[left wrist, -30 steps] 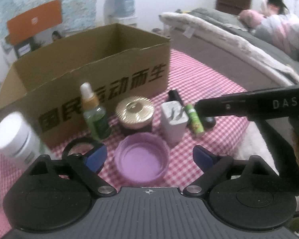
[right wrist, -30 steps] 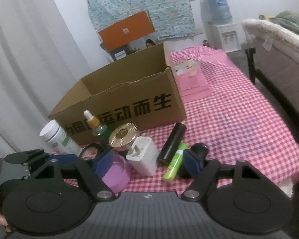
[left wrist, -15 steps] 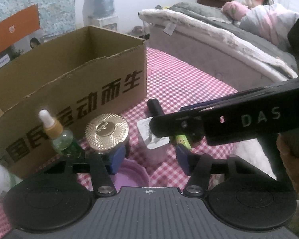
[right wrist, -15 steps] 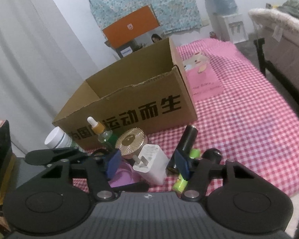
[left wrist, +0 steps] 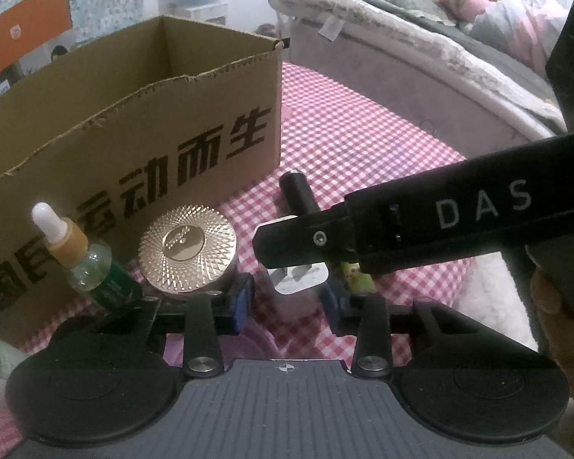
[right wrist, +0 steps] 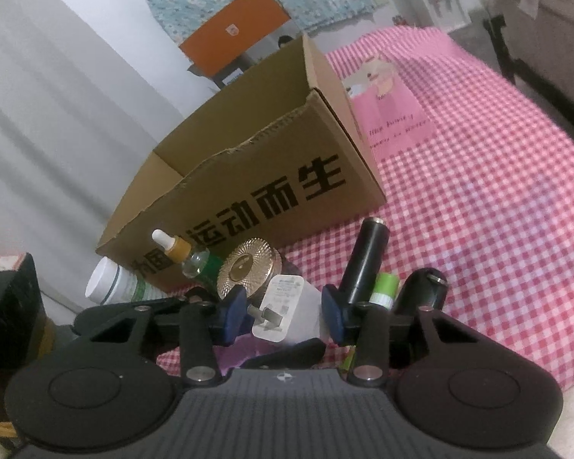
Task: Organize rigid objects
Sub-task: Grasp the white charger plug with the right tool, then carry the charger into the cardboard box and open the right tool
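An open cardboard box (left wrist: 134,122) stands on the pink checked cloth, also in the right wrist view (right wrist: 271,176). In front of it sit a dropper bottle (left wrist: 84,264), a gold-lidded jar (left wrist: 187,248), a white charger (left wrist: 298,287), a black cylinder (left wrist: 296,191) and a green tube (right wrist: 382,287). My left gripper (left wrist: 287,302) is around the white charger, blue pads close beside it. My right gripper (right wrist: 283,310) also straddles the charger (right wrist: 287,310), pads near its sides. Contact is unclear in both views.
A white bottle (right wrist: 111,287) lies left of the dropper bottle (right wrist: 187,260). A purple lid (left wrist: 256,340) lies under the left gripper. A pink card (right wrist: 390,114) lies behind the box. A bed (left wrist: 421,57) stands to the right, with a person on it.
Both grippers moved forward and narrowed around the white charger. The right gripper's arm now crosses the left wrist view over the charger.
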The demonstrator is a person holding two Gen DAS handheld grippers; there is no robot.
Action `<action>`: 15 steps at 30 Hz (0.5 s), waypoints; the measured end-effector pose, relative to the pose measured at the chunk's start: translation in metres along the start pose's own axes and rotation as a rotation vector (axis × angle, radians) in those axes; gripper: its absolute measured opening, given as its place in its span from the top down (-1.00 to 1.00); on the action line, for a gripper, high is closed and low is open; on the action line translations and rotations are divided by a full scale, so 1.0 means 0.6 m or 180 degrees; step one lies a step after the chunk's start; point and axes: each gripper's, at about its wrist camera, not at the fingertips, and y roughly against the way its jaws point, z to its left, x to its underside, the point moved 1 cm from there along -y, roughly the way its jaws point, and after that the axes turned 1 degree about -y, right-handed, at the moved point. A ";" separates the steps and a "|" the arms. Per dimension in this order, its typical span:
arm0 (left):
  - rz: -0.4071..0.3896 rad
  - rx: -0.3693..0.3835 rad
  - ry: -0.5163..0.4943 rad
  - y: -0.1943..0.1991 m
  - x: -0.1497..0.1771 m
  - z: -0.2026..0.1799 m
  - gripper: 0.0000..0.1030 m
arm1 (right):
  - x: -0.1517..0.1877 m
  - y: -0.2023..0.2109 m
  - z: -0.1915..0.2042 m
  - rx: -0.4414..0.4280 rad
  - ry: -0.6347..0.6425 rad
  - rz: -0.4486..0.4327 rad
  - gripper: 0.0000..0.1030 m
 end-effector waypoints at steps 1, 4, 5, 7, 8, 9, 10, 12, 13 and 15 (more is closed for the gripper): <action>0.0005 0.0008 0.0005 -0.002 -0.001 -0.001 0.35 | -0.001 -0.001 -0.001 -0.0009 -0.0021 0.0009 0.10; -0.0021 -0.0020 0.0000 -0.004 -0.001 -0.004 0.39 | -0.001 -0.007 -0.002 -0.0015 -0.0052 0.0058 0.15; -0.0029 -0.0030 -0.0005 -0.003 0.000 -0.005 0.39 | -0.002 -0.010 -0.003 -0.0026 -0.0068 0.0082 0.14; -0.0037 -0.0033 0.0008 -0.003 -0.001 -0.005 0.40 | -0.001 -0.012 -0.004 -0.0030 -0.0090 0.0092 0.14; -0.0044 -0.0036 0.0007 -0.002 0.000 -0.005 0.41 | -0.001 -0.012 -0.004 -0.0026 -0.0090 0.0091 0.14; -0.0056 -0.0042 0.0008 -0.001 0.000 -0.006 0.42 | -0.001 -0.012 -0.003 -0.0024 -0.0096 0.0090 0.14; -0.0065 -0.0040 0.0012 0.001 0.001 -0.006 0.42 | -0.001 -0.012 -0.003 -0.0021 -0.0099 0.0087 0.14; -0.0092 -0.0043 0.0018 0.004 0.002 -0.007 0.43 | 0.000 -0.011 0.000 -0.0004 -0.0086 0.0081 0.13; -0.0114 -0.0048 0.0019 0.007 0.003 -0.007 0.43 | 0.000 -0.009 0.002 0.0003 -0.0077 0.0078 0.13; -0.0163 -0.0049 0.0024 0.015 0.003 -0.008 0.43 | 0.000 -0.005 0.006 0.0005 -0.0061 0.0066 0.13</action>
